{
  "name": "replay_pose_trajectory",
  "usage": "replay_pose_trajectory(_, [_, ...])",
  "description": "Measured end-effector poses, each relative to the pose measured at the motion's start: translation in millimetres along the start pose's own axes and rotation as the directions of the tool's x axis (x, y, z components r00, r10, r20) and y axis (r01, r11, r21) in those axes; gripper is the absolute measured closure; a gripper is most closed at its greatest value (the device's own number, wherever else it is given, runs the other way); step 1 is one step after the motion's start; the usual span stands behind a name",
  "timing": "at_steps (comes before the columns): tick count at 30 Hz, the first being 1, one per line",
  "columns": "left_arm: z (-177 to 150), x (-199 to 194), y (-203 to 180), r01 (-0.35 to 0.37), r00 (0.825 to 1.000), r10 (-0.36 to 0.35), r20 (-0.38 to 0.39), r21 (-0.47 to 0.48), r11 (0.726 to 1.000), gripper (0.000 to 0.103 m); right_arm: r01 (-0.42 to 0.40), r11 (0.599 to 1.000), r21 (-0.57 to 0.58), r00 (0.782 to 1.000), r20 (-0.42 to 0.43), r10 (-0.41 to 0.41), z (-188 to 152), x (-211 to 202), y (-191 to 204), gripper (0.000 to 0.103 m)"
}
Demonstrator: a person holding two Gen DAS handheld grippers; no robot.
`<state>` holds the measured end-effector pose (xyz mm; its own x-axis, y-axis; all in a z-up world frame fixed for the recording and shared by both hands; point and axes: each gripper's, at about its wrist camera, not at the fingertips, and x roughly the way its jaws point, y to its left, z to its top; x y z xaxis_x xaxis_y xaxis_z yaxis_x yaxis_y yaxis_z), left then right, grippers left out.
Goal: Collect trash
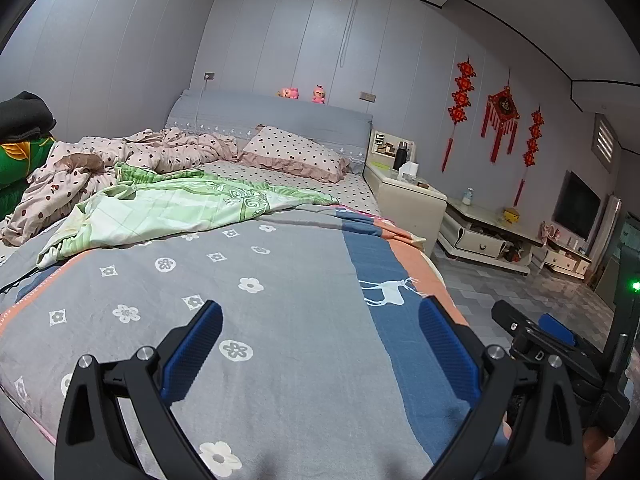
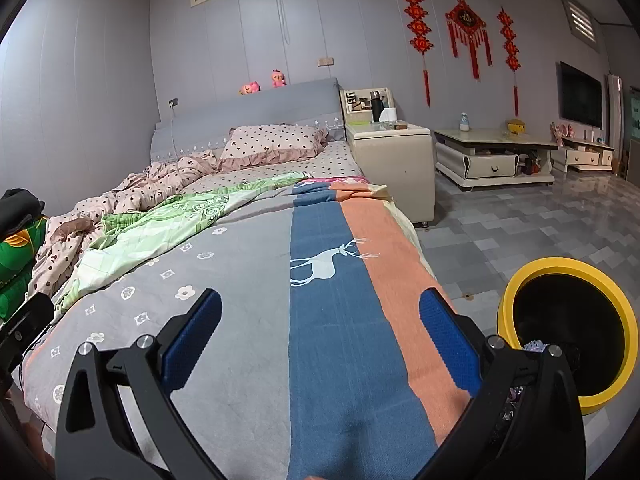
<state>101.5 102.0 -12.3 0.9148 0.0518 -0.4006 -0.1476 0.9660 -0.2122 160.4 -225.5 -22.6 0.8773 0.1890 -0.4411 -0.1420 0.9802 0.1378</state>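
Note:
My left gripper point(image 1: 320, 312) hangs open over the foot of the bed, above the grey flowered sheet point(image 1: 240, 280), with nothing between its blue pads. Over the blue and orange stripes of that sheet point(image 2: 320, 300) my right gripper point(image 2: 320, 304) is open and empty too. A yellow bin point(image 2: 568, 320) with a dark inside stands on the floor just right of the bed; some crumpled scraps point(image 2: 536, 346) lie in it behind my right finger. The right gripper point(image 1: 532, 332) also shows at the lower right of the left wrist view. I see no loose trash on the bed.
A green quilt point(image 1: 168, 204), a dotted pink duvet point(image 1: 160, 148) and a pillow point(image 1: 296, 152) lie further up the bed. A cream nightstand point(image 2: 392, 160) and a low TV cabinet point(image 2: 492, 156) stand to the right, along the wall. Grey tiled floor point(image 2: 520, 220) spreads right of the bed.

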Motion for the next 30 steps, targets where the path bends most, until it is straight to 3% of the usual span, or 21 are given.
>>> replay_pose_trajectory(30, [0.9, -0.3, -0.1, 0.0, 1.0, 0.0, -0.001, 0.0, 1.0, 0.008, 0.0, 1.0, 0.003, 1.0, -0.015, 0.0, -3.3, 5.3, -0.5, 0.008])
